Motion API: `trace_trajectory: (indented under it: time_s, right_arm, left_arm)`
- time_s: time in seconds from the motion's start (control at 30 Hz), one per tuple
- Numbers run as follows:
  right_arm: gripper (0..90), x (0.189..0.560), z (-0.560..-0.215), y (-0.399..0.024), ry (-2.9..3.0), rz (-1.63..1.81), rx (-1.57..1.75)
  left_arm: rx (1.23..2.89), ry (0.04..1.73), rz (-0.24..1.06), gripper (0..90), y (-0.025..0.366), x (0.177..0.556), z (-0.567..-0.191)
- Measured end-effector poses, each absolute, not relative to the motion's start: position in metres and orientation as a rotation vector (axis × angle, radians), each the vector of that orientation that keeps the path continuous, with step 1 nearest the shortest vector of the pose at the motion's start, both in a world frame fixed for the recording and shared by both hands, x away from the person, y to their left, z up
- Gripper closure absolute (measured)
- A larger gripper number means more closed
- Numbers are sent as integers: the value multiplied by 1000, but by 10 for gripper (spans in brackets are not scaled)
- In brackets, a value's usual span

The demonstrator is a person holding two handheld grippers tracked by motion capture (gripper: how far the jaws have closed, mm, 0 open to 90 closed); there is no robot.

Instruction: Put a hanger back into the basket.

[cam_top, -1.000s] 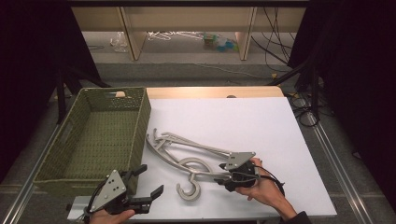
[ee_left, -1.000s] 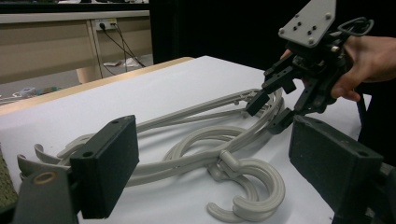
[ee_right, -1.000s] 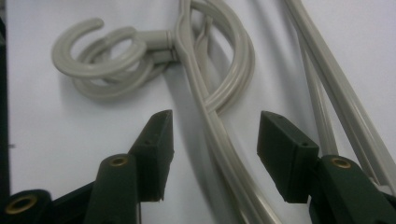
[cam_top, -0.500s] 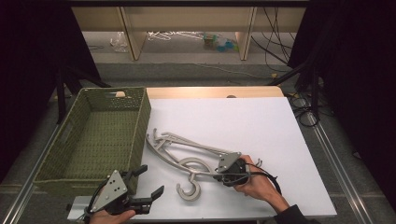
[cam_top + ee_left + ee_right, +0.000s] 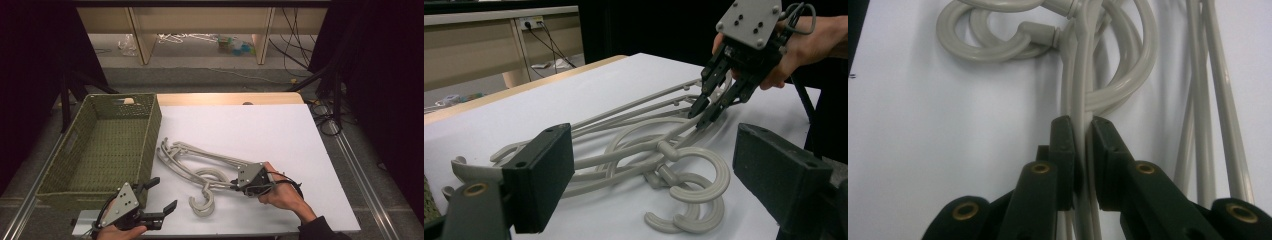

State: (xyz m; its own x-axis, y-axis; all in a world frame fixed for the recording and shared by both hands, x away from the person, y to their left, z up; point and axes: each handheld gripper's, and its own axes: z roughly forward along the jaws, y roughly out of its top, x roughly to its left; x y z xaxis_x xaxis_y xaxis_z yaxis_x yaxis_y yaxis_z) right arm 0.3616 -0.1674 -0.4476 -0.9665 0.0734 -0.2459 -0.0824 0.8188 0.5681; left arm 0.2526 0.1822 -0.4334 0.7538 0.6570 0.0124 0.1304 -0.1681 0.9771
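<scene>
Nearest, left gripper (image 5: pixel 159 196): we hold it at the table's front edge beside the basket, jaws spread wide and empty; its place matches a second ago.
Hangers (image 5: pixel 200 172): we see a tangled pile of pale grey plastic hangers lying on the white table (image 5: pixel 280 135), hooks curling toward the front edge.
Right gripper (image 5: pixel 235 181): our right hand (image 5: pixel 282 192) has pushed it in toward the pile since a second ago; now its jaws are clenched on one thin hanger bar, as the right gripper view shows (image 5: pixel 1082 135).
What stands in the way: other bars and hook loops cross over and beside the gripped bar.
Basket (image 5: pixel 150 130): green woven, left of the hangers, just beside them.
Writing: we read none.
Farthest: wooden shelving (image 5: pixel 140 30) and cables (image 5: pixel 240 75) on the floor beyond the table.
</scene>
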Motion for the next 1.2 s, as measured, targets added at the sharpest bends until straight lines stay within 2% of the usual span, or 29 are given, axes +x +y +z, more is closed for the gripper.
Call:
trace_trajectory:
  time_s: [0.1,0.27,0.47,0.57,0.67,0.73,0.83,1.1,1.2]
  right_arm:
    - [815,362,-443,-170,2737,881,-28]
    - [815,362,-433,-173,2728,910,-56]
    - [816,358,-422,-175,2719,929,-63]
    - [816,357,-419,-177,2712,921,-76]
    - [816,356,-417,-178,2732,943,-48]
    - [816,355,-416,-179,2729,946,-46]
    - [816,355,-415,-179,2730,949,-58]
    - [815,356,-414,-180,2726,958,-54]
    - [815,355,-414,-180,2725,961,-55]
  left_arm:
    - [1732,606,569,170,179,256,-433]
    - [1813,596,642,243,163,274,-436]
    - [2036,600,662,280,139,301,-453]
    - [2034,540,732,322,134,309,-453]
    - [2069,514,734,345,129,318,-451]
    - [2143,489,705,355,126,323,-450]
    - [2217,406,731,386,121,329,-451]
    - [2231,300,736,421,110,338,-455]
    - [2238,262,736,465,106,340,-455]
